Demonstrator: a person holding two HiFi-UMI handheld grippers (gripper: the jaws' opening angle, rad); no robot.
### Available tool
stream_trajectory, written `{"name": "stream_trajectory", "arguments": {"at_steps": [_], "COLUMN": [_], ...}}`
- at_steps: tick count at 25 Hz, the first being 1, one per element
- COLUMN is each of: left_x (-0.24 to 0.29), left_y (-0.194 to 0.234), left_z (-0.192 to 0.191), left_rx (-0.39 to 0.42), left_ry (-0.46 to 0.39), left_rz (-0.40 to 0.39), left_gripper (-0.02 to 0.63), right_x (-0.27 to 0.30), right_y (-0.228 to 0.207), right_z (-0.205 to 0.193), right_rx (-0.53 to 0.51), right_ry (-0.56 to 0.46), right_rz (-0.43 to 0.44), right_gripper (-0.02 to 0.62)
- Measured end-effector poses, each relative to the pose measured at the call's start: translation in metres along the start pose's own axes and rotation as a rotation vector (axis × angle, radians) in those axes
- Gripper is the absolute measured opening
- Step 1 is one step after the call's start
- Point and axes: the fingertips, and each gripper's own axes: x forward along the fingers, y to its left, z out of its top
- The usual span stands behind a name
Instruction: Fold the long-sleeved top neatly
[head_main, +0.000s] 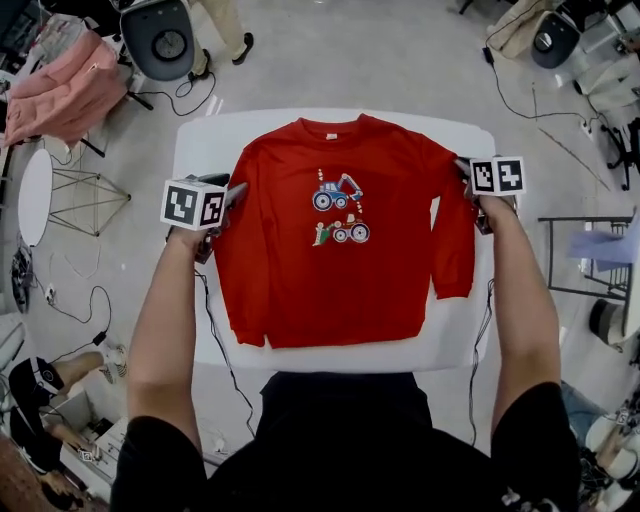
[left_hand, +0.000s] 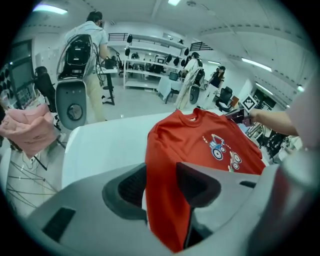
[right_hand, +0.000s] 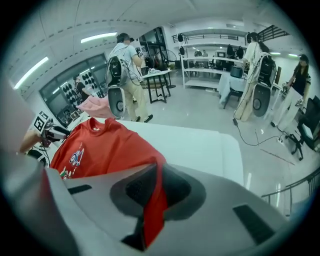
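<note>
two grippers flank the red top (head_main: 330, 270), lying flat on the white table (head_main: 200, 150) with its collar far. right gripper (head_main: 463, 167) pinches its right shoulder edge; left gripper (head_main: 238, 190) gapes, unclamped, around the left edge. the garment's long axis runs near-far, so the fold likely goes inward.

A white rectangular bench with rounded corners (head_main: 200, 140) is seen from above. A red long-sleeved fabric top (head_main: 300, 280) is spread directly on it, front side up, with the collar toward the far edge and the hem toward the near edge. A small print of blue and red vehicles (head_main: 340, 210) is shown on the chest. The right sleeve is laid along the body, its cuff short of the hem.
</note>
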Motion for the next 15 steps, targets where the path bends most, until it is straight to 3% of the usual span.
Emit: {"name": "stream_trajectory", "arguments": {"at_steps": [5,9,11,15], "left_x": [-0.001,0.007,0.007,0.012], "left_y": [-0.014,0.008,0.019,0.027], "left_z": [0.012,0.001,-0.007,-0.019], "left_rx": [-0.049,-0.048,-0.060,-0.098], "left_ry": [-0.051,0.022,0.048,0.077], "left_rz": [0.017,0.192,0.242,0.211], "left_gripper": [0.183,0.183,0.183,0.183], "right_x": [0.003,0.002,0.002,0.002], "right_y": [0.000,0.002,0.003,0.002], "right_z": [-0.004,-0.004,-0.004,-0.006], "right_rx": [-0.004,-0.021,-0.032,-0.036], "right_ry": [-0.003,-0.007,-0.007,-0.010], "right_rz": [0.003,-0.001,0.001,0.003], "right_gripper": [0.031,0.029,0.029,0.029]}}
